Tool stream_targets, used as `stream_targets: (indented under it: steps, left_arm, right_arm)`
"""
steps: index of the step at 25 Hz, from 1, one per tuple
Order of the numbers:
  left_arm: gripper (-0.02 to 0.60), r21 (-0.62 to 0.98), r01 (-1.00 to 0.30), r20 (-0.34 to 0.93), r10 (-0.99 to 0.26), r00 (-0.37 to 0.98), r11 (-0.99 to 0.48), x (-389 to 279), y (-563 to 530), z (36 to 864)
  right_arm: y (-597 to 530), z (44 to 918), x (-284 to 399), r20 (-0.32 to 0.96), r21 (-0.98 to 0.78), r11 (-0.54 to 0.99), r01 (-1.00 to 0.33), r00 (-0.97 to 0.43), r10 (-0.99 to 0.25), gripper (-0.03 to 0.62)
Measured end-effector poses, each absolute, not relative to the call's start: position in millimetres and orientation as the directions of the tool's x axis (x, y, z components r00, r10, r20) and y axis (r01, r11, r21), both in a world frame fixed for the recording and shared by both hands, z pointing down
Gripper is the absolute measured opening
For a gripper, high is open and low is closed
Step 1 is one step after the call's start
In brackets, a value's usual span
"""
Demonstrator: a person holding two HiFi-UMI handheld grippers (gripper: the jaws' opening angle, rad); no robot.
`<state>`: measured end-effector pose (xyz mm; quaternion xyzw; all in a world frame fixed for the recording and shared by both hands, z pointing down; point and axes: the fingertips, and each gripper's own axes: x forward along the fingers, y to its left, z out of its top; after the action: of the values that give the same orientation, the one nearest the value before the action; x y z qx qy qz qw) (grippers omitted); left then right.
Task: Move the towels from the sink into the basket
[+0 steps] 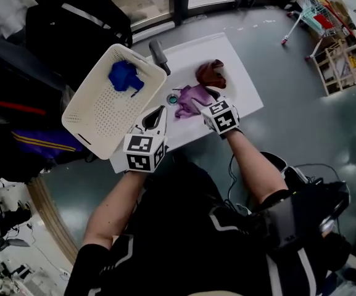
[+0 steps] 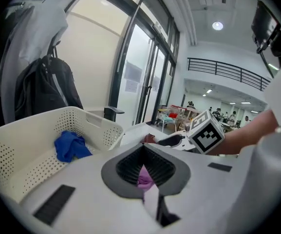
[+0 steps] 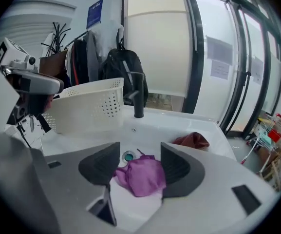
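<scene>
The white sink (image 1: 187,60) sits in the middle of the scene with a black faucet (image 1: 160,57) at its far left edge. A purple towel (image 1: 190,101) lies crumpled in the basin just to the right of the drain (image 1: 173,98). A dark red towel (image 1: 211,73) lies farther back and to the right, a little apart from the purple one.

The right gripper (image 1: 210,96) is released. Its jaws stand wide apart, one on either side of the purple towel, and the pads do not press on the cloth.

The left gripper (image 1: 160,112) is clenched with its jaws together and nothing between them. It points toward the far side at the near left edge of the sink. Its tip is close to the purple towel but apart from it.

A white perforated basket (image 1: 89,79) stands to the left of the sink, touching its edge. A blue towel (image 1: 123,76) lies bunched in the far end of the basket. Beyond the basket, a black bag (image 1: 73,11) sits at the far left.
</scene>
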<state>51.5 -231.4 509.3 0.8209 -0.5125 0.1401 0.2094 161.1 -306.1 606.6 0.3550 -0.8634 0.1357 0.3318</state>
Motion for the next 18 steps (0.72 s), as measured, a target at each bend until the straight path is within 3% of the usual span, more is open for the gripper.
stream_targets:
  steps: [18]
  left_arm:
    - [0.007, 0.216, -0.913, 0.684, -0.613, 0.395, -0.347, 79.8, -258.0, 627.5]
  right_arm:
    - [-320.9, 730.9, 144.6, 0.872, -0.133, 0.861, -0.49, -0.47, -0.133, 0.348]
